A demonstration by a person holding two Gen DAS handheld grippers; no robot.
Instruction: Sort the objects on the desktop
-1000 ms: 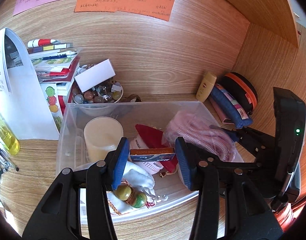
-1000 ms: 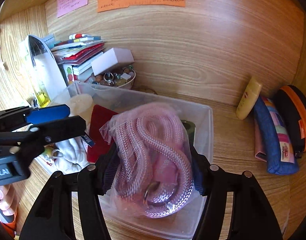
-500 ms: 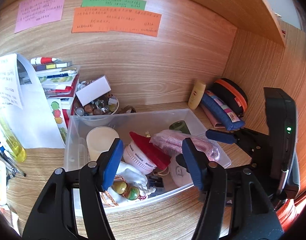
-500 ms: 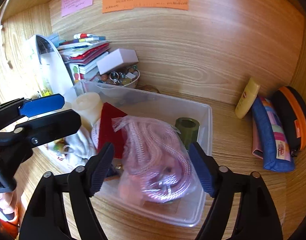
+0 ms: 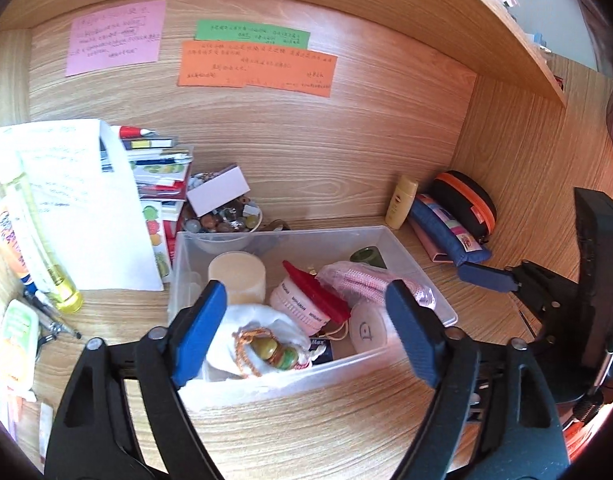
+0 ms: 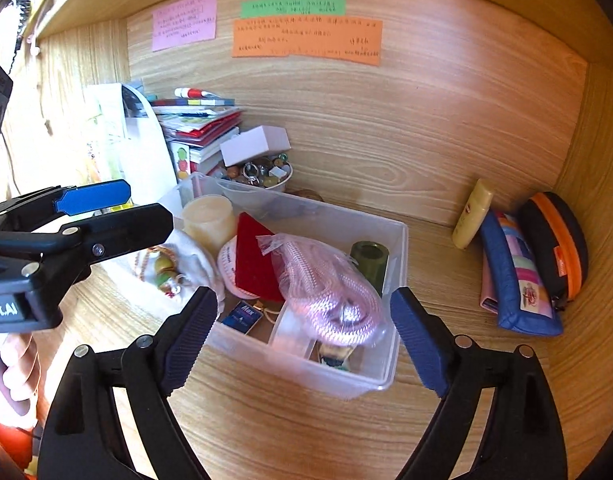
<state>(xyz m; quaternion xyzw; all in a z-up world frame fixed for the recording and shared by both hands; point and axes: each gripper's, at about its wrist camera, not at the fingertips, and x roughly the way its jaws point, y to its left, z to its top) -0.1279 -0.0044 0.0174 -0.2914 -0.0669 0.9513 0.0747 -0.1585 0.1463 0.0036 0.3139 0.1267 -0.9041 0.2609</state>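
My left gripper hangs over the near edge of the clear bin with its jaws opening and nothing between the pads, and my right gripper is the same, jaws spreading wide and empty above the bin's near corner. Just beyond them, inside the bin, lie the bagged pink rope, a red card, a cream candle, a white pouch with green beads and a small blue box. Outside it, the pencil cases rest against the right wall and a stack of books stands at the back left.
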